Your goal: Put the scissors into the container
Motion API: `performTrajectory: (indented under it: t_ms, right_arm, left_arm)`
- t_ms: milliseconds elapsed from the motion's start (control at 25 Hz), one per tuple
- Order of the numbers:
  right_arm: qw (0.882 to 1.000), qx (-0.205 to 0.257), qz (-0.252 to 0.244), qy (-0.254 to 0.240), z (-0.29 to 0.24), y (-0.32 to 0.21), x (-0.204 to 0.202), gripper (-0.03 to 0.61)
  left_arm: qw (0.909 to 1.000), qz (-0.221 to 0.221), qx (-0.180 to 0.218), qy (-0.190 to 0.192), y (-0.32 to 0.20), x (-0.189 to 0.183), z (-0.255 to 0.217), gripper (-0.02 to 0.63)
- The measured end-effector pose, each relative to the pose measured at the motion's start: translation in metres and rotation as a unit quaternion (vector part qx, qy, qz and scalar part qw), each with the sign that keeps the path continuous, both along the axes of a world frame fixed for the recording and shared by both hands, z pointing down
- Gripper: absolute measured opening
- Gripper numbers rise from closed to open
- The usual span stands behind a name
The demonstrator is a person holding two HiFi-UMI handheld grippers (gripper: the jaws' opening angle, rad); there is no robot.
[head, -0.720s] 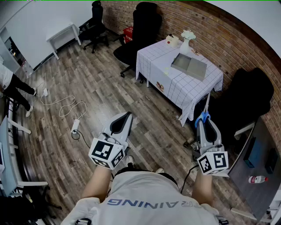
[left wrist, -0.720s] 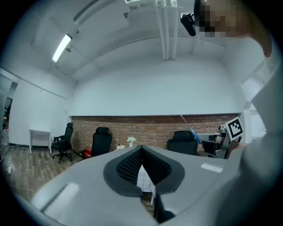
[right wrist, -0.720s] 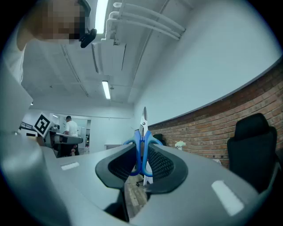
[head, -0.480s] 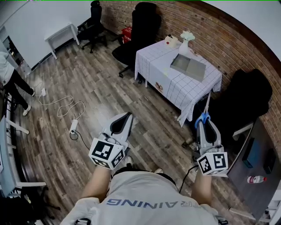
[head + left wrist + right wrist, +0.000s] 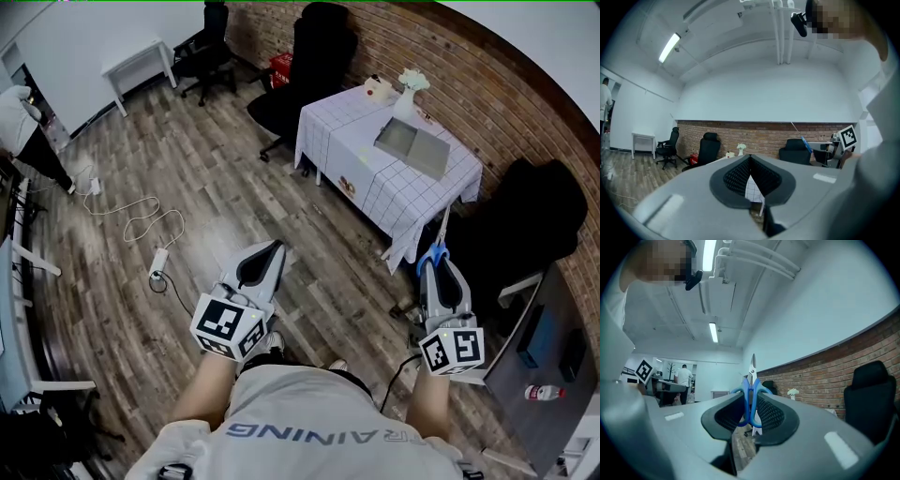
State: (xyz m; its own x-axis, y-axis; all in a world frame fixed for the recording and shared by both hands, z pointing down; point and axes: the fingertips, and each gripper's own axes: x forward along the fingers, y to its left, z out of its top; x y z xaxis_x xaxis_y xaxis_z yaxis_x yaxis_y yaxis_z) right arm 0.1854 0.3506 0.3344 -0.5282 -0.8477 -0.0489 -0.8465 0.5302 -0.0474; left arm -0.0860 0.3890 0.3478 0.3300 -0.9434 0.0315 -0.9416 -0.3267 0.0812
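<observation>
Blue-handled scissors [image 5: 434, 251] stand between the jaws of my right gripper [image 5: 438, 269], blades pointing ahead toward the table. In the right gripper view the handles [image 5: 750, 392] are pinched between the pads and the blades rise above my right gripper [image 5: 751, 404]. A flat grey container [image 5: 414, 148] lies on the table with the checked white cloth [image 5: 361, 173], well ahead of both grippers. My left gripper [image 5: 266, 253] hangs over the floor with its tips together and nothing in them; it looks the same in the left gripper view [image 5: 750, 161].
A white vase of flowers [image 5: 407, 92] stands behind the container. Black office chairs [image 5: 314, 61] are beside the table, and another [image 5: 534, 216] at the right. A power strip with cable [image 5: 157, 265] lies on the wood floor. A person [image 5: 23, 127] stands at the far left.
The head view has shifted a little, so the table sits slightly further right. The person at the left has moved further up the room. Both grippers keep their pose.
</observation>
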Motion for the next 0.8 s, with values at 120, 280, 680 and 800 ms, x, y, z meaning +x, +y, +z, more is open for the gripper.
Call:
performTrajectory:
  t_ms: [120,280,680,800]
  right_arm:
    - [1.000,-0.001,0.005,-0.009,-0.001,-0.003,-0.006,0.103]
    - [1.000,-0.005,0.023,-0.004,0.002,-0.007,-0.021,0.103]
    - [0.998,-0.023,0.060,0.002,0.016,-0.011,-0.083,0.103]
    - [0.998,-0.035,0.056,0.004,0.015,-0.023,-0.095,0.104]
  left_arm:
    - [0.9998,0.015,-0.015,0.003,-0.007,-0.003,0.012,-0.002]
    - [0.9990,0.038,-0.022,0.008,-0.017,-0.014,0.018,-0.002]
    - [0.9950,0.093,-0.021,0.032,-0.050,-0.071,0.026,-0.002]
    - [0.9943,0.095,-0.030,0.038,-0.063,-0.084,0.034,-0.002]
